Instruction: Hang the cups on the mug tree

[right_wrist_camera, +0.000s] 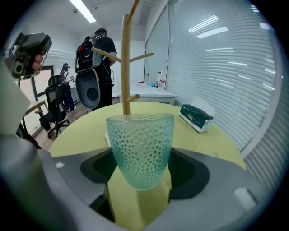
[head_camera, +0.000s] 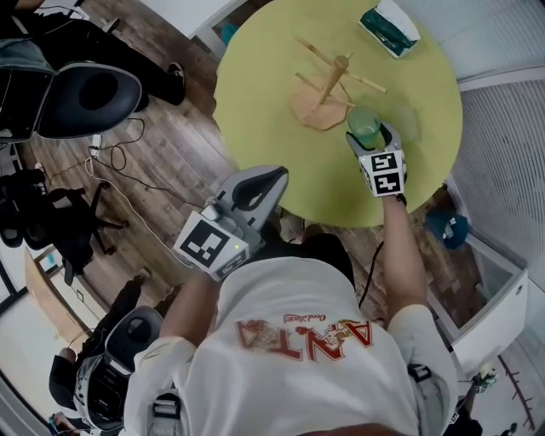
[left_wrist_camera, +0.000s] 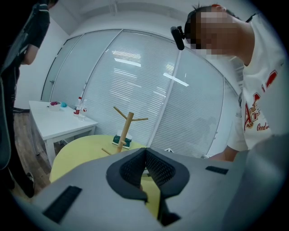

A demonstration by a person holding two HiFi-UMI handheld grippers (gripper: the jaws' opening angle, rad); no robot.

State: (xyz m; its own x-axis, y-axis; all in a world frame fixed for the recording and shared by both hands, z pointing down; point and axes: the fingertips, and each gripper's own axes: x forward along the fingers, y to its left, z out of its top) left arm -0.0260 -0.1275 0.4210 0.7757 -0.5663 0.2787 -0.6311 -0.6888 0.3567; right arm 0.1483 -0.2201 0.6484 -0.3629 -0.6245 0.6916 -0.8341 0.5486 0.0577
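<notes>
A wooden mug tree stands with bare pegs near the middle of the round yellow-green table. My right gripper is over the table just right of the tree's base, shut on a textured green glass cup. In the right gripper view the cup sits upright between the jaws, with the tree's post right behind it. My left gripper is held at the table's near edge, close to my body. Its pads meet at the tips with nothing between them, and the mug tree is far ahead.
A tissue box lies at the table's far side. An office chair and cables are on the wooden floor to the left. A white side table stands by the blinds. A person in black stands beyond the table.
</notes>
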